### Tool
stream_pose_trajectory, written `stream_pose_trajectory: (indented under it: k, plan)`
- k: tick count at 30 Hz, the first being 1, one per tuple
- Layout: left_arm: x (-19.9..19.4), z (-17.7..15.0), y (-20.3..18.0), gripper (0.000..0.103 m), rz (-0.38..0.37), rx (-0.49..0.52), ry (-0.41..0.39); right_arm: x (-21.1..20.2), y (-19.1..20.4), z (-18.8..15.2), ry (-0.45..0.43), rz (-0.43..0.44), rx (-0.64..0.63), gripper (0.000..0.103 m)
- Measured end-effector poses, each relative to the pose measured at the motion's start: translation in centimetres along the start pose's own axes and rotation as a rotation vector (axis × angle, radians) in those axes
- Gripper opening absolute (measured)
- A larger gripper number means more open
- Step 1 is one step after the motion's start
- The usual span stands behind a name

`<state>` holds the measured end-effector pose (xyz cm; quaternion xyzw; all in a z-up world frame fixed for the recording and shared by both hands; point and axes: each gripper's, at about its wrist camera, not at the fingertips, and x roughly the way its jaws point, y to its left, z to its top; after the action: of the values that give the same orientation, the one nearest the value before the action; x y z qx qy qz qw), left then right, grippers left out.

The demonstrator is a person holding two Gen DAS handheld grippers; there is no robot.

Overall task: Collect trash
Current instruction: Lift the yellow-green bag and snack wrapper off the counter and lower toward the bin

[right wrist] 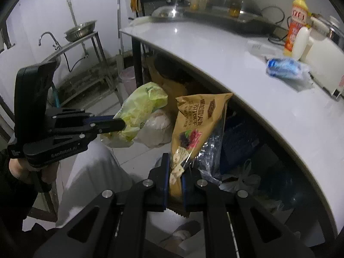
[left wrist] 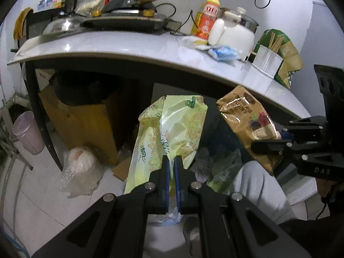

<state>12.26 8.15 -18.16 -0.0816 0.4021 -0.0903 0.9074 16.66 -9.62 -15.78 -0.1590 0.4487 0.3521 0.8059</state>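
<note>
My left gripper (left wrist: pixel 171 161) is shut on a crumpled yellow-green snack wrapper (left wrist: pixel 172 126) and holds it up in front of the table edge. It also shows in the right wrist view (right wrist: pixel 122 125) with the wrapper (right wrist: pixel 142 107). My right gripper (right wrist: pixel 175 167) is shut on a brown snack bag (right wrist: pixel 197 120) held upright below the table edge. The bag (left wrist: pixel 247 118) and right gripper (left wrist: pixel 255 146) show at the right of the left wrist view. A dark bin with plastic bags (left wrist: pixel 217 165) lies below both wrappers.
A white table (left wrist: pixel 129 45) carries a blue crumpled packet (left wrist: pixel 223 52), an orange bottle (left wrist: pixel 207 17), a white cooker (left wrist: pixel 236 32) and a stove with a wok (left wrist: pixel 129 6). Under it stand a cardboard box (left wrist: pixel 81 116), a bagged roll (left wrist: pixel 79 169) and a pink bin (left wrist: pixel 28 131). A sink (right wrist: pixel 56 49) stands at the left.
</note>
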Motion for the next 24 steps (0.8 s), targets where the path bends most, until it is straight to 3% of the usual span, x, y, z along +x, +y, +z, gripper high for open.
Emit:
stream_pose_trajectory:
  k: [12, 24]
  plan:
    - [7.1, -3.2, 1.8, 0.006, -0.018, -0.083, 0.172, 6.9, 0.7, -1.7, 0.148, -0.013, -0.043, 0.009]
    - [13.9, -5.7, 3.7, 0.007, -0.02, -0.162, 0.311, 11.9, -1.2, -2.8, 0.255, 0.027, 0.016, 0.009]
